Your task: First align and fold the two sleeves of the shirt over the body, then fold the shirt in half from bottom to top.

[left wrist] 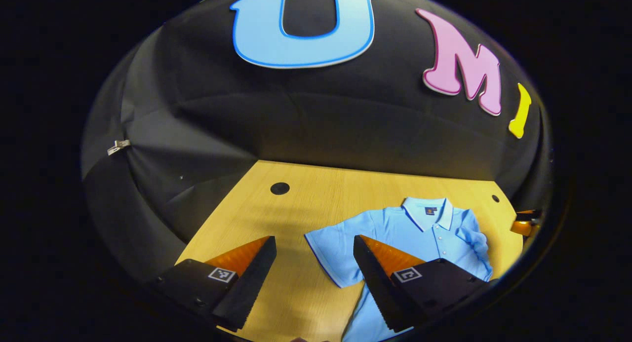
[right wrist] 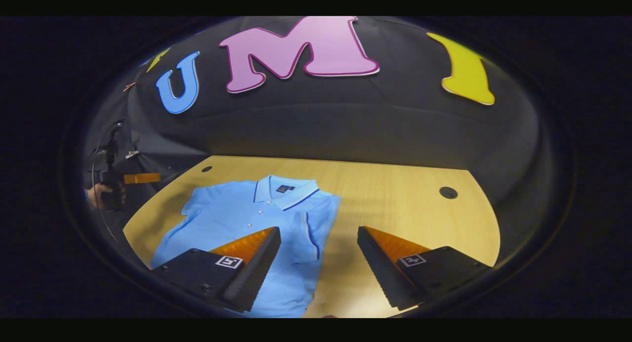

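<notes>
With one sleeve (right wrist: 308, 231) already over the shirt (right wrist: 237, 218), left gripper (left wrist: 313, 255) jaws wide near flat sleeve (left wrist: 333, 250); right gripper (right wrist: 318, 248) wide, empty.

Left gripper (left wrist: 314, 253): jaws spread wide, nothing held, raised. Right gripper (right wrist: 319, 243): jaws spread wide, nothing held. Hand (right wrist: 98, 196) grips the left gripper's handle.

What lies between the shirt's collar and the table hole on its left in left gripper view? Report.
Only bare table between collar and hole, seen in the left gripper view.
</notes>
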{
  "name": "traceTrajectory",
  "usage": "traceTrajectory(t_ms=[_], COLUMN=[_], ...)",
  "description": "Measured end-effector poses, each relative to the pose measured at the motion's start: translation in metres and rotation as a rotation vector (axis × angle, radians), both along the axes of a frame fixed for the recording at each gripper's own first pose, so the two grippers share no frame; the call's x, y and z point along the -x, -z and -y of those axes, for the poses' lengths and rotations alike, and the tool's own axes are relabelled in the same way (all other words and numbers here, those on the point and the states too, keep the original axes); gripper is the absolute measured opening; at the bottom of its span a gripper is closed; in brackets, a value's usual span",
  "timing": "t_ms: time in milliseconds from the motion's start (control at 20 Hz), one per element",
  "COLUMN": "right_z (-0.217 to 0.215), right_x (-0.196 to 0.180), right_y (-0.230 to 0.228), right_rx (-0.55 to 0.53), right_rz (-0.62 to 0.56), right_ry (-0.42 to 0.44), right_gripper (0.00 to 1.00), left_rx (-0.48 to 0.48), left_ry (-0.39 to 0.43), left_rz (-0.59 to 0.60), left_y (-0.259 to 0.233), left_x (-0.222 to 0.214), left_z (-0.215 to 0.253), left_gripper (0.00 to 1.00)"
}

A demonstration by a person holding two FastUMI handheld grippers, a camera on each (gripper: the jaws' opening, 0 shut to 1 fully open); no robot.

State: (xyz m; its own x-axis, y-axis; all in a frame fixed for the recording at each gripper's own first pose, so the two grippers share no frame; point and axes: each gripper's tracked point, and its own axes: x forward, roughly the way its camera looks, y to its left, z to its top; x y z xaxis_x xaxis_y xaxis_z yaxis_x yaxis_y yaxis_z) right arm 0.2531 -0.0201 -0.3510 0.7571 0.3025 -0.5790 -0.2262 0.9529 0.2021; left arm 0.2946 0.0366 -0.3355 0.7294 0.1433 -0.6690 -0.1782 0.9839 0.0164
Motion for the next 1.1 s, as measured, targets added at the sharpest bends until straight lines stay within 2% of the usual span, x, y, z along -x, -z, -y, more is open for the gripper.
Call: traceTrajectory(t_ms=[150,250,400,550,600,650,800,1000,1100], right_z=[0.021,0.034,0.045,0.05,0.053,0.054,0.052,0.047,0.047], right_x=[0.03,0.041,0.055,0.059,0.06,0.059,0.051,0.049,0.052], right_y=[0.01,0.013,0.03,0.038,0.041,0.042,0.042,0.039,0.042], right_rx=[-0.031,-0.056,-0.053,-0.038,-0.037,-0.04,-0.073,-0.084,-0.065], right_rz=[-0.064,-0.074,-0.114,-0.13,-0.135,-0.14,-0.143,-0.131,-0.133], right_ry=[0.058,0.099,0.126,0.127,0.127,0.126,0.13,0.123,0.103], right_gripper=[0.98,0.98,0.98,0.98,0.98,0.98,0.98,0.98,0.98], left_rx=[0.03,0.013,0.008,0.054,0.06,0.073,0.05,0.096,0.027], left_ry=[-0.002,0.022,-0.024,-0.02,-0.014,0.007,-0.014,0.02,0.072], left_rz=[-0.091,-0.159,-0.283,-0.36,-0.377,-0.363,-0.354,-0.311,-0.242], left_y=[0.035,0.063,0.106,0.138,0.136,0.149,0.138,0.125,0.1], left_x=[-0.029,-0.04,-0.038,-0.03,-0.03,-0.035,-0.037,-0.042,-0.053], left_z=[0.009,0.013,0.014,0.027,0.031,0.034,0.044,0.055,0.054], left_gripper=[1.0,1.0,0.98,0.95,0.92,0.86,0.1,0.06,0.06])
